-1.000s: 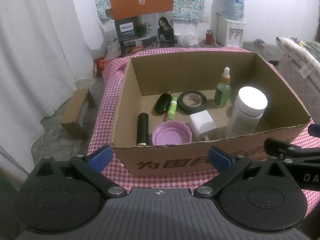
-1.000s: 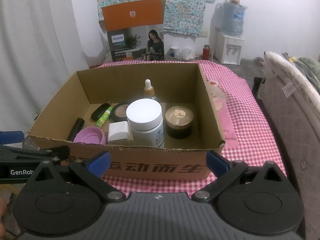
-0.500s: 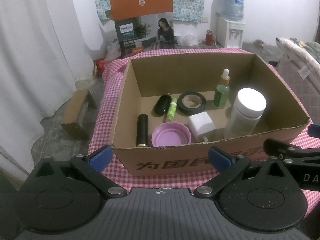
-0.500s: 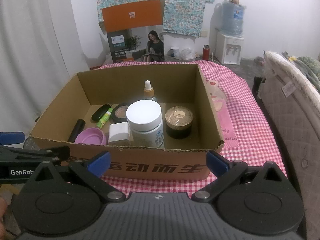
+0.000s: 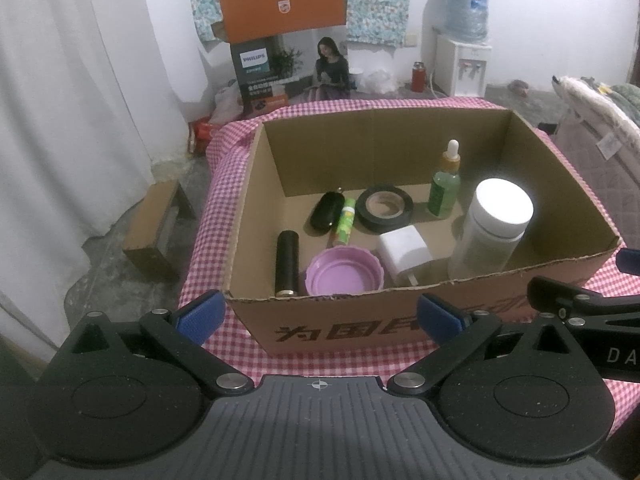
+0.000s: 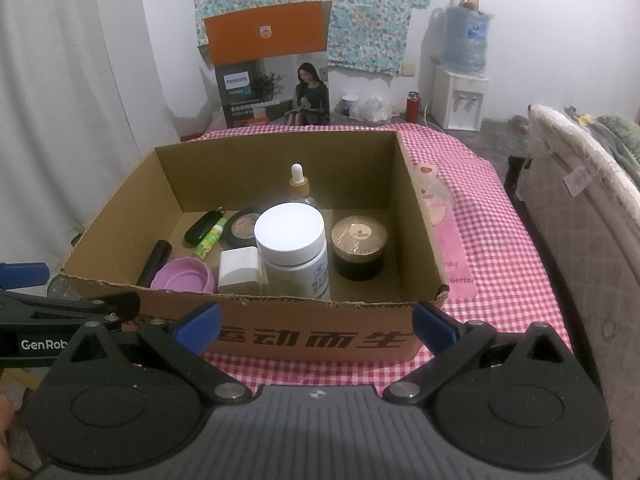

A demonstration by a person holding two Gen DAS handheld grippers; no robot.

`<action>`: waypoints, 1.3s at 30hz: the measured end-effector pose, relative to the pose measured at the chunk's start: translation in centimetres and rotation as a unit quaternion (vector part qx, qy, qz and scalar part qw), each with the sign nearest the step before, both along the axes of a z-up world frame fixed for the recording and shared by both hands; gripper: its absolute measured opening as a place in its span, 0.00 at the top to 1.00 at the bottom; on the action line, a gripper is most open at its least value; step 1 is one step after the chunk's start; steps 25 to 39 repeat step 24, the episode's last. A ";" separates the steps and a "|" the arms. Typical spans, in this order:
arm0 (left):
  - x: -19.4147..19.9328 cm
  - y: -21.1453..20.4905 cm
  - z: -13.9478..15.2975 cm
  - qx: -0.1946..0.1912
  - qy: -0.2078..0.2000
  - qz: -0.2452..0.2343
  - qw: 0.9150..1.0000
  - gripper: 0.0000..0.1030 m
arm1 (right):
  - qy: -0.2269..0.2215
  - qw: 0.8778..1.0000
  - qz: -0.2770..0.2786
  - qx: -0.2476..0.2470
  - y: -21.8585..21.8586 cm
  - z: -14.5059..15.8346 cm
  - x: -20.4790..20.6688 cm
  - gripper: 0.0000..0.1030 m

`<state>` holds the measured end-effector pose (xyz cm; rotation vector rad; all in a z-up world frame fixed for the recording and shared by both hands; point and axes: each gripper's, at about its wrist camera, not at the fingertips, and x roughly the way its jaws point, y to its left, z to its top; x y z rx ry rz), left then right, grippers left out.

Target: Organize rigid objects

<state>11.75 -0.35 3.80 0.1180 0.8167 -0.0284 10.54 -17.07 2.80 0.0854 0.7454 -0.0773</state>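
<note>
An open cardboard box (image 5: 400, 328) (image 6: 312, 336) sits on a red checked tablecloth. Inside lie a black tube (image 5: 286, 262), a purple lid (image 5: 344, 272) (image 6: 182, 276), a white charger (image 5: 404, 249) (image 6: 239, 269), a black tape roll (image 5: 385, 208), a green stick (image 5: 345, 220), a black case (image 5: 328, 210), a green dropper bottle (image 5: 445, 184), a white-capped jar (image 5: 496, 224) (image 6: 292, 248) and a gold-lidded jar (image 6: 359, 248). My left gripper (image 5: 318, 316) and right gripper (image 6: 316, 322) both hover open and empty before the box's near wall.
The checked tablecloth (image 6: 508, 264) extends right of the box, with a pink card (image 6: 452, 248) on it. A padded bed edge (image 6: 592, 216) borders the right. A Philips carton (image 5: 288, 64) and a water dispenser (image 5: 464, 56) stand behind; a wooden stool (image 5: 156, 228) sits left on the floor.
Both views have shifted very slightly; the box and its contents have not moved and both grippers stay open.
</note>
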 end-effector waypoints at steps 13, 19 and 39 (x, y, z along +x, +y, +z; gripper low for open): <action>0.1 0.4 0.1 -0.003 0.002 -0.001 1.000 0.00 | -0.001 1.000 -0.001 -0.002 0.0 0.1 -0.1 0.00; 0.2 0.5 0.1 -0.006 0.003 -0.002 1.000 0.00 | 0.000 1.000 -0.001 -0.002 0.1 0.1 -0.1 0.00; 0.3 0.5 0.0 -0.008 0.006 -0.002 1.000 0.00 | 0.001 1.000 -0.002 -0.002 0.1 0.1 -0.1 0.00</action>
